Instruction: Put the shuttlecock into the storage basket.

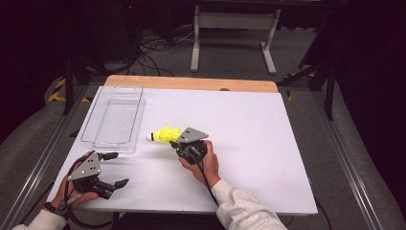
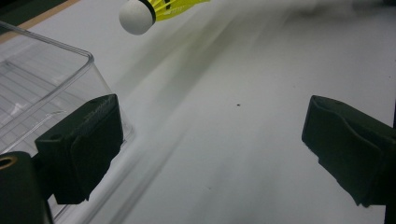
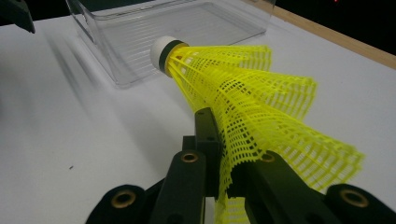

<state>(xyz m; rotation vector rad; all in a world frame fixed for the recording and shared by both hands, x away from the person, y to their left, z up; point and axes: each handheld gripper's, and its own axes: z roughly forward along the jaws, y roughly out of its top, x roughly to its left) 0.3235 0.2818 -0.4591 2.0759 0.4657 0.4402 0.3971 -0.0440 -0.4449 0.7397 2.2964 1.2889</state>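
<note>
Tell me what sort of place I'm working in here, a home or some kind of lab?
Most likely a lab or test workspace, not a home. A white work table sits in a dark room, loose cables run over the grey carpet behind it, and a metal frame stand stands beyond. The hand-held right gripper fits a recording setup.

- My jaws are matt black plastic with a faintly grainy face, and brass-coloured eyelets shine at their bases.
- The shuttlecock has a skirt of bright yellow plastic mesh and a smooth, matt white head.
- The bin is clear, glossy plastic with a ribbed floor.
- The counter is matt white and smooth, edged with pale wood.
</note>
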